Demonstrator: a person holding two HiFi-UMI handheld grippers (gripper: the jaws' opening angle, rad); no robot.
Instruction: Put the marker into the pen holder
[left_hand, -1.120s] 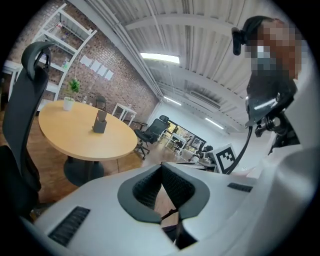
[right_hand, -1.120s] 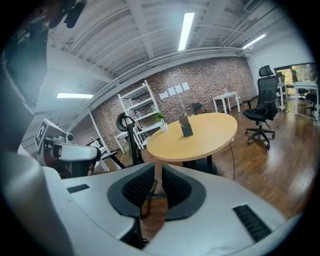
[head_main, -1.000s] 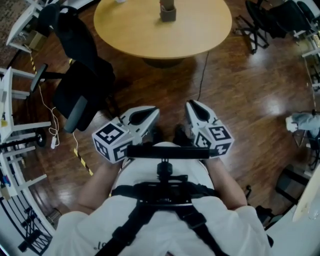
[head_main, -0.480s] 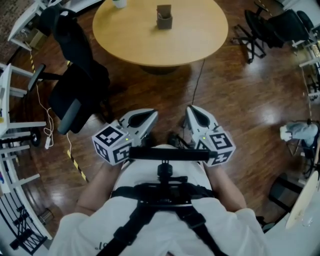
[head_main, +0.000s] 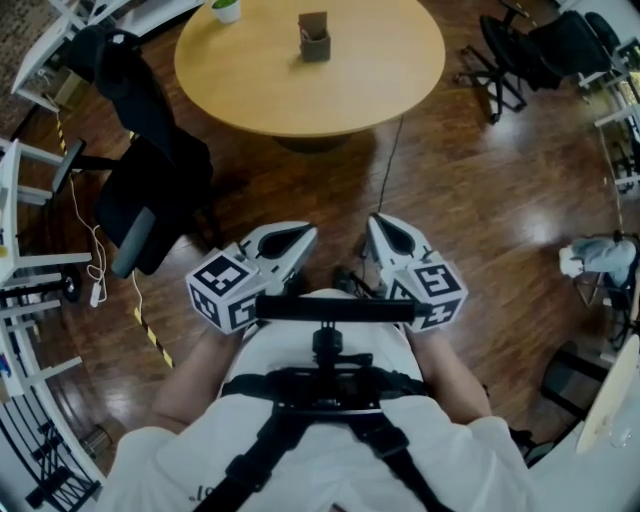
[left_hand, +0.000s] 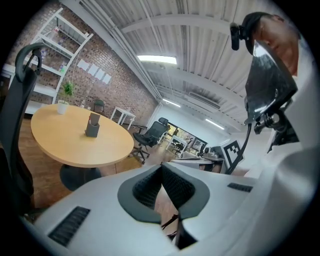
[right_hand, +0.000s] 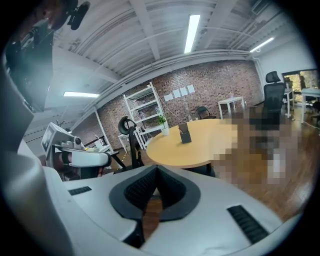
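Note:
A dark pen holder (head_main: 313, 37) stands on the round wooden table (head_main: 310, 95), far ahead of both grippers; it also shows in the left gripper view (left_hand: 92, 125) and the right gripper view (right_hand: 184, 133). No marker shows in any view. My left gripper (head_main: 303, 234) is held close to my body over the wooden floor, its pads (left_hand: 161, 169) meeting with nothing between them. My right gripper (head_main: 376, 224) hangs beside it; its jaws have just been closing and now meet (right_hand: 156, 170) on nothing.
A small potted plant (head_main: 226, 9) sits at the table's far left edge. A black office chair (head_main: 150, 185) stands left of my path. A cable (head_main: 388, 165) runs across the floor below the table. More chairs (head_main: 540, 45) stand at the upper right, white shelving (head_main: 20, 250) at the left.
The table has slid lower in the head view, so the whole pen holder and the plant now show. Both grippers keep their place in front of my body.

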